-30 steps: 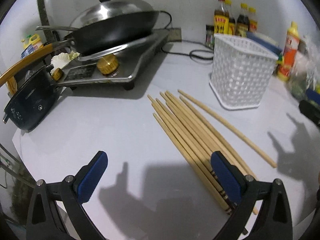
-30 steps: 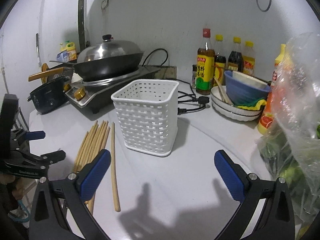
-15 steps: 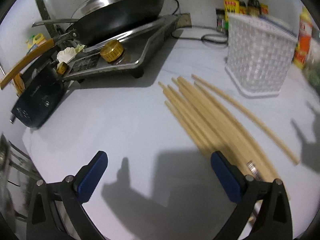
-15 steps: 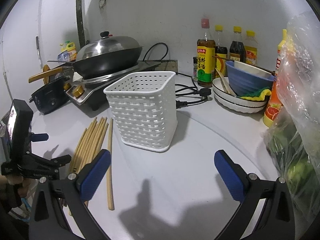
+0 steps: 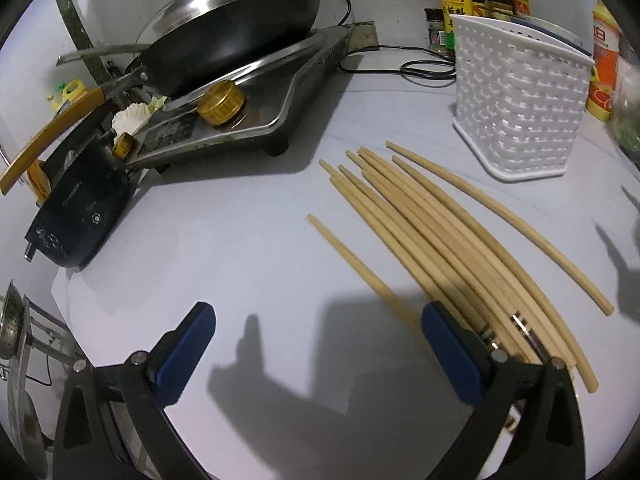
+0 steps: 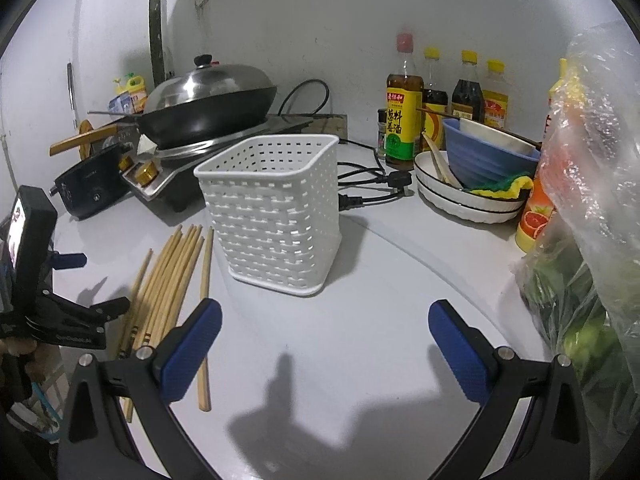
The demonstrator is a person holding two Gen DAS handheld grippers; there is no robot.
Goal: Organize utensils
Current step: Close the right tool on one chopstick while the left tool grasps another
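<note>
Several bamboo chopsticks (image 5: 432,232) lie in a fanned bundle on the white counter, with one stick (image 5: 360,268) apart on the left and another (image 5: 500,224) apart on the right. My left gripper (image 5: 320,350) is open just above the counter, its right pad beside the bundle's near ends. A white perforated utensil basket (image 5: 516,108) stands upright behind the chopsticks. In the right wrist view the basket (image 6: 276,208) is ahead and my right gripper (image 6: 326,350) hangs open and empty in front of it. The chopsticks (image 6: 168,280) lie to its left, next to the left gripper (image 6: 80,280).
A gas stove with a lidded wok (image 5: 236,52) and a dark appliance (image 5: 80,216) fill the back left. Sauce bottles (image 6: 404,120), stacked dishes (image 6: 476,184), cables (image 6: 372,188) and a bag of greens (image 6: 592,240) crowd the right. The counter edge (image 5: 64,312) runs near my left gripper.
My left gripper has come lower and closer to the chopsticks; one stick now lies apart at the bundle's left. My right gripper has drifted slightly toward the basket. Both stay open.
</note>
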